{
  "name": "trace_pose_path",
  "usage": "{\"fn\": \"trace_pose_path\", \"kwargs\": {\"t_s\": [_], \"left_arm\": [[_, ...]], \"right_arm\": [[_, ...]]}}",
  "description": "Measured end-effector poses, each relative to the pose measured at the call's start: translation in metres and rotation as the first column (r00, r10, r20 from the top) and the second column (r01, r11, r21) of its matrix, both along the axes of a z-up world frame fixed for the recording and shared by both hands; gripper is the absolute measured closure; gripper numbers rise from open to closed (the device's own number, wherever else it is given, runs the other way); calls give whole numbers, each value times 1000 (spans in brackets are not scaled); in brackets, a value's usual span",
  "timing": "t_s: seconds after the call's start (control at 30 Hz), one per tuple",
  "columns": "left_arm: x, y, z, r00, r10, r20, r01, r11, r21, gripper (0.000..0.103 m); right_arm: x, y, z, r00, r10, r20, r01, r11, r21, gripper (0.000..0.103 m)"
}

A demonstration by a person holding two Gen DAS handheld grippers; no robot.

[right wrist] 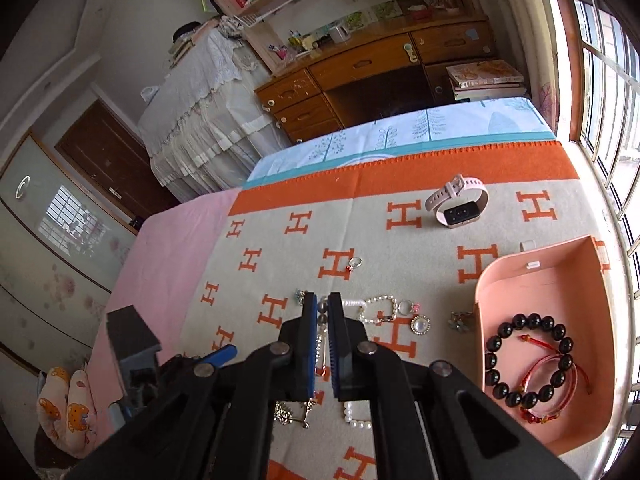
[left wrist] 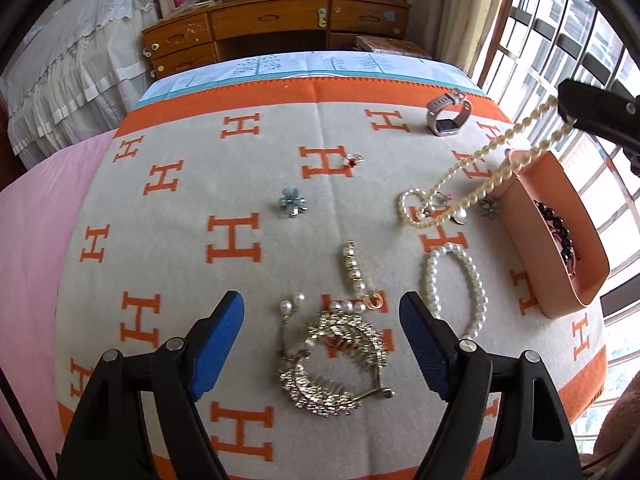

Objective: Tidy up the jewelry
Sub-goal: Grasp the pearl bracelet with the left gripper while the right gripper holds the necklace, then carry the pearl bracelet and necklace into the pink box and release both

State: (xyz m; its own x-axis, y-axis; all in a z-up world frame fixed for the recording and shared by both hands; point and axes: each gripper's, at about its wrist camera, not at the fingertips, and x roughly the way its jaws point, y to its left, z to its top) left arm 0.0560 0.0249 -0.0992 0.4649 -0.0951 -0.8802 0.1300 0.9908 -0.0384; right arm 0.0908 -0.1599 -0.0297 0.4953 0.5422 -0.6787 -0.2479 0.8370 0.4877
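**Pearl necklace held up off the bed blanket, near its window-side edge**

Pearl necklace (left wrist: 472, 160) pinched in the right hand-held gripper (left wrist: 570, 118), clamped tight on the beads. Slung in two strands from those jaws, slanting down past the far corner of the pink tray (left wrist: 532, 216). Lower loop resting on the blanket (left wrist: 240, 184) just beside the tray's long side, tangled there with a small ring and a round pearl charm. Seen from the right wrist as grey beads squeezed between blue fingers (right wrist: 310, 344).

Just beside that loop: a grey flower piece (left wrist: 490, 206), against the tray wall. Inside the tray: a black bead bracelet (right wrist: 520, 356) and a red cord bracelet (right wrist: 560, 376).

Nearer the blanket's near edge: a pearl bracelet (left wrist: 456, 288), a pearl hairpin (left wrist: 354, 272) and a rhinestone hair clip (left wrist: 336, 364). Hovering over the clip, the left hand-held gripper (left wrist: 322, 300), spread wide and gripping nothing, one finger to each side.

Toward the middle of the blanket: a blue flower piece (left wrist: 292, 202) and a red-stone ring (left wrist: 354, 160), well apart. Near the far edge, toward the window-side corner: a pink watch (left wrist: 446, 114), standing on its side.
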Motion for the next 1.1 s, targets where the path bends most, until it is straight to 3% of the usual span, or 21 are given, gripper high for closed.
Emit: {"fn": "trace_pose_path", "kwargs": {"t_s": [0.2, 0.4, 0.53, 0.73, 0.77, 0.8, 0.93, 1.1], "left_arm": [[9, -43, -3, 994, -108, -29, 108, 994, 3, 26], [20, -67, -17, 981, -157, -111, 157, 988, -8, 57], [28, -72, -28, 975, -152, -161, 151, 988, -15, 58], [34, -80, -36, 965, -163, -204, 166, 986, -7, 75], [35, -81, -36, 966, -159, -204, 161, 987, -7, 81], [36, -80, -35, 966, -155, -209, 155, 988, -16, 96], [38, -79, -31, 963, -158, -219, 145, 986, -77, 98], [29, -84, 9, 976, -178, -124, 165, 981, -106, 98]], "right_arm": [[-34, -33, 31, 995, -20, 98, 13, 998, 67, 98], [-58, -53, 36, 991, -22, 131, 10, 996, 91, 98], [-68, -64, 37, 988, -25, 152, 10, 995, 102, 98], [-78, -77, 41, 982, -29, 186, 7, 993, 115, 98], [-79, -79, 42, 981, -30, 191, 8, 993, 118, 98], [-80, -80, 43, 980, -31, 195, 7, 993, 122, 98], [-81, -85, 46, 978, -38, 207, 10, 991, 133, 98], [-83, -91, 56, 971, -50, 233, 17, 990, 142, 98]]}}
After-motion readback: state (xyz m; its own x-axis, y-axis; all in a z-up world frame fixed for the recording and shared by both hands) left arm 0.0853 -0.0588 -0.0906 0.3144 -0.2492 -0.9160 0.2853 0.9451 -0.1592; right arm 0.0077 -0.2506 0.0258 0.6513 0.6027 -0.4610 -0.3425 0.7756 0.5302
